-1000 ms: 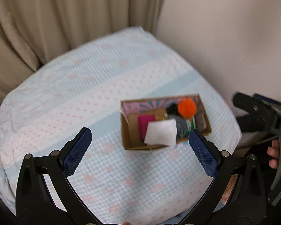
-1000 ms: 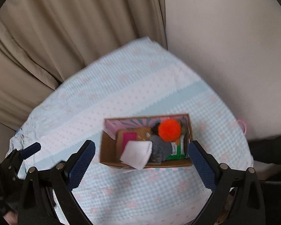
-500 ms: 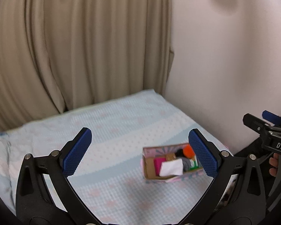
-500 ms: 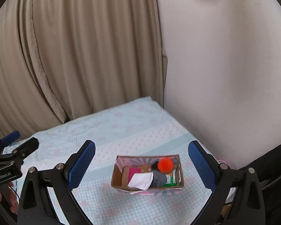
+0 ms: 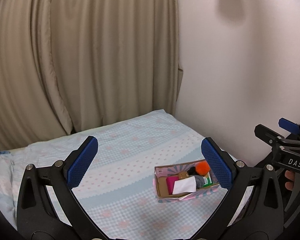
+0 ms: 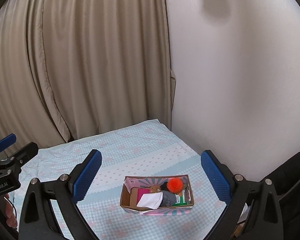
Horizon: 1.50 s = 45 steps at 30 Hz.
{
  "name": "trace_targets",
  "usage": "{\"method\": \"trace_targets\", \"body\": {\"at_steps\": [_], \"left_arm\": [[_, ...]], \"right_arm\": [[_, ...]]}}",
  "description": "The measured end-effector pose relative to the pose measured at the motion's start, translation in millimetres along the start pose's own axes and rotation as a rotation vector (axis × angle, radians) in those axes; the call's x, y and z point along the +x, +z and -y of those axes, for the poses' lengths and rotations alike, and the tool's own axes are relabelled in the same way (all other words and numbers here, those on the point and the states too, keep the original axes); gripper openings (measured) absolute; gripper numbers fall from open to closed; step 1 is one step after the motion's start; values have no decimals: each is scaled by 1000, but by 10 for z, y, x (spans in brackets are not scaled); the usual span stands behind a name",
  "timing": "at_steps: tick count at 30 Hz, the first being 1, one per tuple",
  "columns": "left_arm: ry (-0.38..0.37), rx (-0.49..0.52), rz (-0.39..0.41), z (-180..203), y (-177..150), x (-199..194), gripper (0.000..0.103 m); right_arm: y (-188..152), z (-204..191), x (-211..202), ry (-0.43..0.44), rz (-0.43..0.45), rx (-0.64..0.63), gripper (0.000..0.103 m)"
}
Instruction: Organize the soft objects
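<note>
Hovering over bed [image 5: 130, 156] | left gripper [image 5: 150, 163] and right gripper [image 6: 151, 173] spread wide, empty | box [image 6: 157, 207] packed with soft items | step: likely wrap-up | next: nothing evident to grasp

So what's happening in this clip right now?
A person holds both grippers above a bed, handling nothing. The left gripper and right gripper are open and empty. A cardboard box sits on the bedspread, packed with soft things: an orange pom-pom, a white cloth, a pink item.

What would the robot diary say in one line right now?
left tool: open, empty | right tool: open, empty | cardboard box: on bed, holds orange pompom, white cloth
</note>
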State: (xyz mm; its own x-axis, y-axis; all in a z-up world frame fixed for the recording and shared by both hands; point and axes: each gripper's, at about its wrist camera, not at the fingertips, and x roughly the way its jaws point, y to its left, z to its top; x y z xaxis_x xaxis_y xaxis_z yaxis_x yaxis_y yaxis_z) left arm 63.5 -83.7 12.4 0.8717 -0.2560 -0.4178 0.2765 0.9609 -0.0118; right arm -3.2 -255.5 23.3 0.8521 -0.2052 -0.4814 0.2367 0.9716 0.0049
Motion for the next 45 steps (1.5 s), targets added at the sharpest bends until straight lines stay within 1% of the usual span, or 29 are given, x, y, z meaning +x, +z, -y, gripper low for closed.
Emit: {"method": "trace_targets", "body": {"at_steps": [13,45], "left_arm": [[-6,-19,-2,-23,-4,-41,103],[32,-25,16,56,-17,31,103]], "right_arm": [[23,-7,-2,1,-2,0,99],[52,-46,24,0,3,3,99]]}}
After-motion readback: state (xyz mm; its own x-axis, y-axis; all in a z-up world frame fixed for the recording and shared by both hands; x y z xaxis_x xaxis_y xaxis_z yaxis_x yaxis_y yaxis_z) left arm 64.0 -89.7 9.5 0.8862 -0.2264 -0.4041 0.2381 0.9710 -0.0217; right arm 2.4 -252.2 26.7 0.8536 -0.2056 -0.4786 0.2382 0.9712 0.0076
